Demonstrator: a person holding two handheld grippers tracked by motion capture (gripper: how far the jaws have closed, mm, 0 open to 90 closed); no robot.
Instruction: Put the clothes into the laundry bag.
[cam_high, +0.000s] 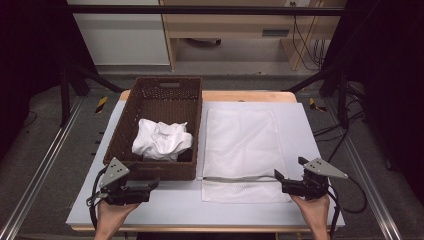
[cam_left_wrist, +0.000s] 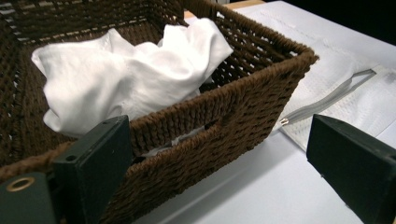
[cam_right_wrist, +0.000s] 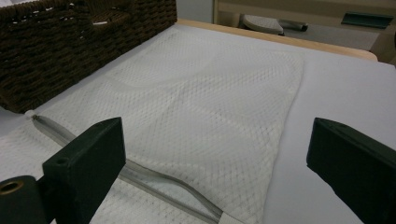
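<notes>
while both claws hang low over the near edge of the surface (cam_high: 165, 205), the scene reads so:
basket: a dark brown woven basket (cam_high: 150, 165) stands on the left half of the surface, long side running away from the person, with a slot handle cut in its near wall.
basket contents: one crumpled white cloth (cam_high: 162, 140) lies inside, bunched toward the near end; in the left gripper view it rises about to the rim.
mesh bag: a white mesh bag (cam_high: 245, 145) lies flat just right of the basket, its grey zipper (cam_high: 240, 178) running across near the front edge; what it holds cannot be told.
left claw: the left claw (cam_high: 152, 185) sits just in front of the basket's near right corner, jaws apart, nothing between them.
right claw: the right claw (cam_high: 280, 179) sits at the bag's near right corner by the zipper end, jaws wide apart and gripping nothing.
</notes>
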